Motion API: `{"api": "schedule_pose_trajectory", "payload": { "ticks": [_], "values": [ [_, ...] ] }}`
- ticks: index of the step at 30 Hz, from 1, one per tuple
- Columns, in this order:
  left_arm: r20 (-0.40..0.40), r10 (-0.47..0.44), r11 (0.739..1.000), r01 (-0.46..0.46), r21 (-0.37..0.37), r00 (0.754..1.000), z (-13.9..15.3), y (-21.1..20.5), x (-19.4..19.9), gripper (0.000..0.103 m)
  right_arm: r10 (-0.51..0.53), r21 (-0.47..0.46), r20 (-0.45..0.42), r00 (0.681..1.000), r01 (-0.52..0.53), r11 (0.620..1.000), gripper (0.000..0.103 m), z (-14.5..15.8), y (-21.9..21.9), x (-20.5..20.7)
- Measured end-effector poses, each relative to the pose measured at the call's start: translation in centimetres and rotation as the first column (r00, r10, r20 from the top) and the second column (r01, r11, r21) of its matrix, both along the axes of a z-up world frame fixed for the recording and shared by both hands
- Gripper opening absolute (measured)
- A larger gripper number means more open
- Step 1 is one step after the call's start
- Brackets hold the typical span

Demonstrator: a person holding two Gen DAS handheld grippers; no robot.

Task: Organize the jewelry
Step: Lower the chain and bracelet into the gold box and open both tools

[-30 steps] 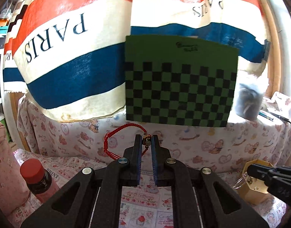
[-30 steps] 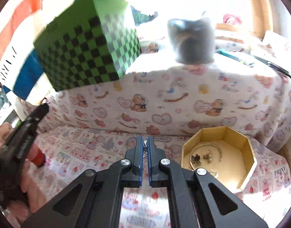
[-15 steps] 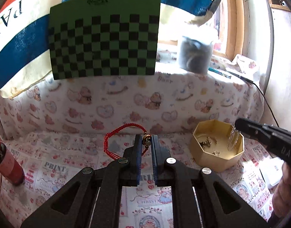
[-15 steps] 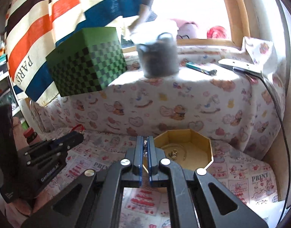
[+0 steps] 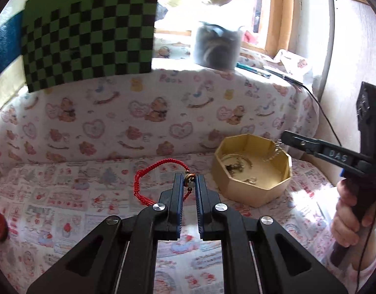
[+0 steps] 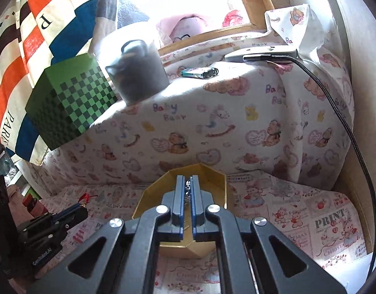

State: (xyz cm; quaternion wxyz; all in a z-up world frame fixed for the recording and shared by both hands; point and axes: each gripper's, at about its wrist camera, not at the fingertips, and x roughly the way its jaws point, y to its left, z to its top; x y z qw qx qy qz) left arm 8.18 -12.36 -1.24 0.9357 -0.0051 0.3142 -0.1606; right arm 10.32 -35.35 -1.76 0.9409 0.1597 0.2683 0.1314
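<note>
One box (image 5: 256, 193) – two bracelets (image 5: 148, 178)

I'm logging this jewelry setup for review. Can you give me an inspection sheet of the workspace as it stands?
Surface: printed cloth covers the bed and ledge.
Job's things: gold box holds small jewelry; red bracelet and thin chain are both held.
Clutter: checkered box, grey tub, lighter on the ledge; red-capped bottle at left.
Tongs: left tongs shut on the bracelet's bead; right tongs shut on the chain, over the gold box.
Cables: black cable runs from a white device.
Surroundings: striped cloth, window frame.
</note>
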Motion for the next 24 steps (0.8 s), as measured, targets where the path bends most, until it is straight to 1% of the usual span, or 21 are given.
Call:
{"api": "schedule_pose_trajectory", "payload": {
  "ticks": [2, 4, 7, 10, 14, 18, 20, 21, 22, 24],
  "values": [
    [-0.031, 0.003, 1.0, -0.004, -0.01, 1.0, -0.3, -0.7, 0.9, 0.009, 0.002, 0.018, -0.014, 1.0, -0.002, 1.0, 0.004, -0.4, -0.2, 0.4],
    [-0.054, -0.001, 1.0, -0.001, -0.028, 0.999, -0.5, -1.4, 1.9, 0.009, -0.015, 0.015, -0.018, 1.0, 0.015, 1.0, 0.004, -0.6, -0.3, 0.6],
    [-0.064, 0.002, 0.999, -0.005, -0.049, 0.998, -0.3, -2.4, 3.1, 0.009, -0.018, 0.018, -0.031, 0.999, 0.019, 1.0, 0.004, -0.9, -0.4, 1.0],
    [-0.09, -0.032, 0.994, 0.022, -0.11, 0.995, 0.1, -3.1, 4.3, 0.009, -0.013, 0.023, -0.035, 0.999, 0.014, 1.0, 0.004, -0.9, -0.3, 1.1],
    [-0.08, -0.064, 0.993, 0.055, -0.105, 0.995, 0.6, -4.7, 5.2, 0.009, -0.014, 0.037, -0.025, 1.0, 0.015, 0.999, 0.005, -0.6, -0.3, 0.9],
    [-0.13, -0.116, 0.986, 0.099, -0.135, 0.985, 0.2, -6.2, 6.2, 0.009, -0.039, 0.055, -0.013, 0.999, 0.039, 0.998, 0.005, -0.3, -0.9, 0.7],
    [-0.156, -0.102, 0.988, 0.082, -0.132, 0.982, -0.3, -6.8, 6.6, 0.009, -0.049, 0.066, -0.014, 0.999, 0.05, 0.997, 0.006, -0.2, -1.2, 0.6],
    [-0.168, -0.104, 0.986, 0.08, -0.143, 0.98, -0.6, -7.1, 6.7, 0.009, -0.057, 0.083, -0.019, 0.998, 0.058, 0.995, 0.006, -0.2, -1.5, 0.6],
    [-0.175, -0.113, 0.984, 0.085, -0.157, 0.978, -0.7, -7.2, 6.8, 0.009, -0.06, 0.095, -0.023, 0.998, 0.062, 0.994, 0.007, -0.3, -1.8, 0.6],
    [-0.166, -0.116, 0.984, 0.09, -0.154, 0.979, -0.7, -7.5, 6.9, 0.009, -0.068, 0.106, -0.025, 0.997, 0.07, 0.992, 0.013, -0.3, -2.0, 0.6]
  ]
}}
